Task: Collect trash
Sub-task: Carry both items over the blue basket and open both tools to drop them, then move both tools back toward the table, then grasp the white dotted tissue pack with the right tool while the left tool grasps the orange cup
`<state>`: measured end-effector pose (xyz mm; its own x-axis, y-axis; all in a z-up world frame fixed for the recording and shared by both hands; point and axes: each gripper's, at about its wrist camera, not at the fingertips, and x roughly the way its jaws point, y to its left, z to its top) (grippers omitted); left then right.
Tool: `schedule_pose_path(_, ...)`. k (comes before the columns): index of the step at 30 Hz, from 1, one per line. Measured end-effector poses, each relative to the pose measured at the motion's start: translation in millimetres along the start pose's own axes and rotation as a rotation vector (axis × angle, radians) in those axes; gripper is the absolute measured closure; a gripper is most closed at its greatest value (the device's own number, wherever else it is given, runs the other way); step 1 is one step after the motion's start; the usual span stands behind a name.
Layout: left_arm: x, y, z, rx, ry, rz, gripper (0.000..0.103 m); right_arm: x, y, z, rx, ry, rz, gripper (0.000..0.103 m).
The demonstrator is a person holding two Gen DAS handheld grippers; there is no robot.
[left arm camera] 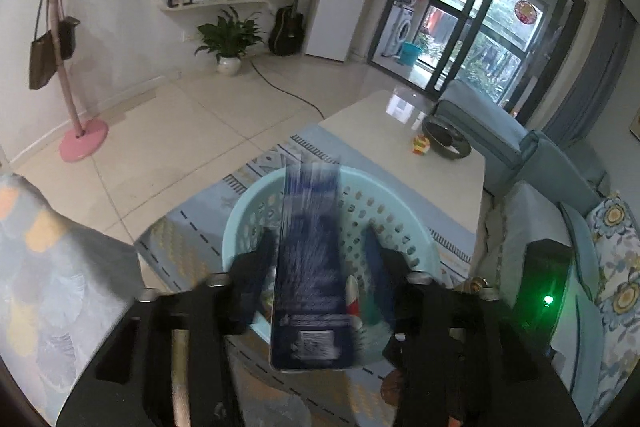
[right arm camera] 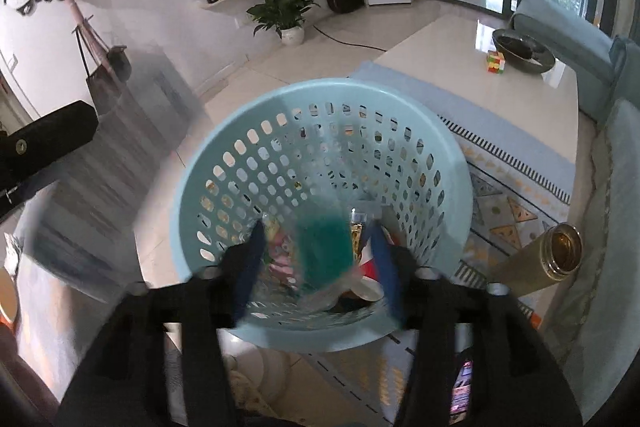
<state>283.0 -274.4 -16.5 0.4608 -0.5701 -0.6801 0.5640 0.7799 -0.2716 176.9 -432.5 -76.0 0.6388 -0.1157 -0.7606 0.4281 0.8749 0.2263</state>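
A light blue perforated basket [right arm camera: 280,163] stands on the floor at the rug's edge and holds several pieces of trash; it also shows in the left wrist view [left arm camera: 248,211]. My left gripper [left arm camera: 320,247] is open above it, and a dark blue carton [left arm camera: 310,259], motion-blurred, hangs loose between the spread fingers over the basket. My right gripper [right arm camera: 318,239] is open over the basket too, with a blurred clear bottle with a green label [right arm camera: 324,251] loose between its fingers inside the basket.
A white coffee table [left arm camera: 400,155] stands beyond the basket with a colourful cube [left arm camera: 421,145] and a dark bowl [left arm camera: 446,138]. A gold flask [right arm camera: 540,259] lies on the patterned rug [right arm camera: 504,211] to the right. A sofa [left arm camera: 560,187] runs along the right.
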Motion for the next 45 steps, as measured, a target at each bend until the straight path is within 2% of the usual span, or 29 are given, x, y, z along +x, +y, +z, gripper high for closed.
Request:
schedule_pose_path(7, -10.4, 4.2, -6.1, -0.029, -0.005, -0.012, 0.051, -16.3, -1.6, -1.0, 0.003, -0.021, 0.015, 0.043)
schedule_pose_path(14, -61.7, 22.1, -16.7, -0.051, -0.062, -0.008, 0.051, -48.4, 26.1, -4.4, -0.072, -0.06, 0.059, 0.043)
schedule_pose_path(19, -132.5, 41.9, -29.6, -0.078, -0.177, 0.022, 0.049, -91.2, 72.5, -8.7, -0.19, -0.134, 0.11, 0.043)
schedule_pose_path(23, -188.2, 64.8, -41.3, -0.115, -0.259, 0.058, 0.049, -126.6, 124.1, -19.6, -0.307, -0.188, 0.187, 0.043)
schedule_pose_path(30, -272.5, 118.9, -64.9, -0.173, -0.347, 0.196, 0.039, -153.6, 216.4, -43.4, -0.465, -0.188, 0.347, 0.043)
schedule_pose_path(32, -285.7, 136.0, -71.5, -0.19, -0.35, 0.238, 0.031, -157.6, 237.8, -50.6, -0.499, -0.179, 0.398, 0.043)
schedule_pose_path(38, -302.0, 203.8, -90.7, -0.279, -0.299, 0.309, 0.027, -146.7, 290.2, -58.5, -0.552, -0.144, 0.491, 0.043)
schedule_pose_path(42, -287.8, 247.4, -104.2, -0.309, -0.213, 0.344, 0.023, -126.5, 318.0, -54.9, -0.571, -0.098, 0.533, 0.043)
schedule_pose_path(45, -271.5, 270.0, -109.8, -0.324, -0.166, 0.362, 0.023, -110.8, 342.6, -53.8, -0.602, -0.072, 0.541, 0.052)
